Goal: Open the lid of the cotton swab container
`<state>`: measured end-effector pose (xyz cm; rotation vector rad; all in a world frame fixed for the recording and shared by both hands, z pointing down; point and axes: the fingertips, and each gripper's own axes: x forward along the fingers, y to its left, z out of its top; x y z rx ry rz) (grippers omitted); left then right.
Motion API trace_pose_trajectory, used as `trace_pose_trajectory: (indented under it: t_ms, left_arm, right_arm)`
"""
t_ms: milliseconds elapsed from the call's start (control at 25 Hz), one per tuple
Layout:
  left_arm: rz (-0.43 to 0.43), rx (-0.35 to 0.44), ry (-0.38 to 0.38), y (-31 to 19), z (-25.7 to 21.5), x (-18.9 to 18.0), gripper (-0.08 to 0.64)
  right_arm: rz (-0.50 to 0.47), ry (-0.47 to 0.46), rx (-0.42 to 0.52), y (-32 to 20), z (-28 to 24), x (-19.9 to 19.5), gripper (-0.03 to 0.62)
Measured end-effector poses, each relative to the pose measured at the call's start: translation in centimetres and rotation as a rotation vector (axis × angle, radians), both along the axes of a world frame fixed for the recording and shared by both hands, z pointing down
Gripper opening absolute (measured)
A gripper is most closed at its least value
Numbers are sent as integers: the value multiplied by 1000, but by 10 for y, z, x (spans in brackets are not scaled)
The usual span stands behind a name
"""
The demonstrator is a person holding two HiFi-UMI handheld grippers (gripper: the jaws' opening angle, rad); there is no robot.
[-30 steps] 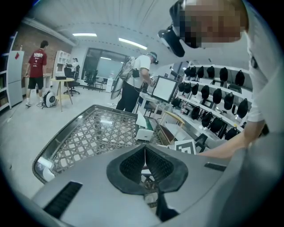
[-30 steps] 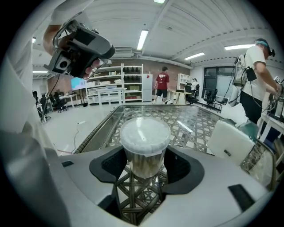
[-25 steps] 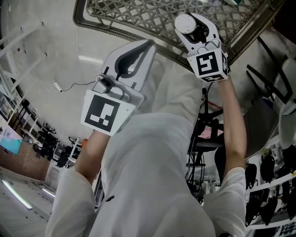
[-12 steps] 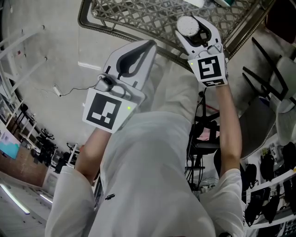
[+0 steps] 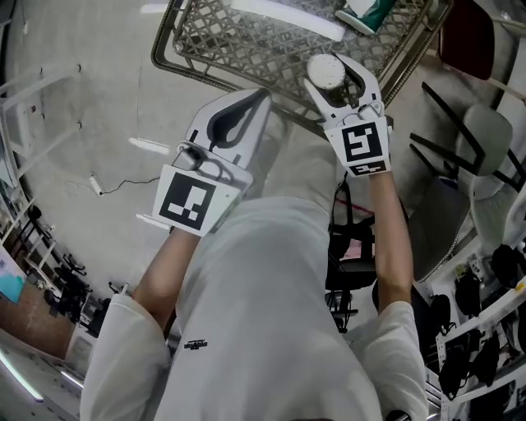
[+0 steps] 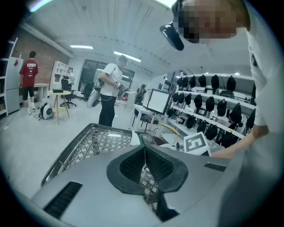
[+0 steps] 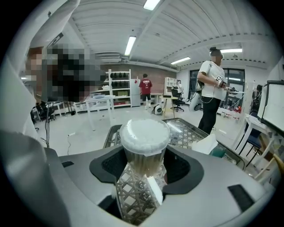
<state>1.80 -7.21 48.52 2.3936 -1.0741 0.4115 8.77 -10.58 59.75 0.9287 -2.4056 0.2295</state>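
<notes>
Upright, lidded cotton swab container (image 7: 144, 148) clamped between right gripper (image 7: 145, 170) pads.

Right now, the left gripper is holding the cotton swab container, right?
Not quite: the right gripper holds the cotton swab container between its fingers, as the right gripper view shows. The left gripper is shut on nothing.

Metal lattice tabletop (image 5: 238, 45), perhaps a tissue pack (image 5: 366, 15), grey chair (image 5: 485, 136)
</notes>
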Motion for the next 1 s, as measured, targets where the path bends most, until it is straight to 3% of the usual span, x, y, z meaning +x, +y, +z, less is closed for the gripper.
trace_pose_trajectory:
  t_ms: [640,1000]
  left_arm:
    - [-14,105,74,6,-89,-14,5]
    - [-8,208,135,16,-138,-22,5]
  right_arm:
    - [57,-6,44,30,-129,-7,249]
    - [133,-74,71,49,-202,-16,250]
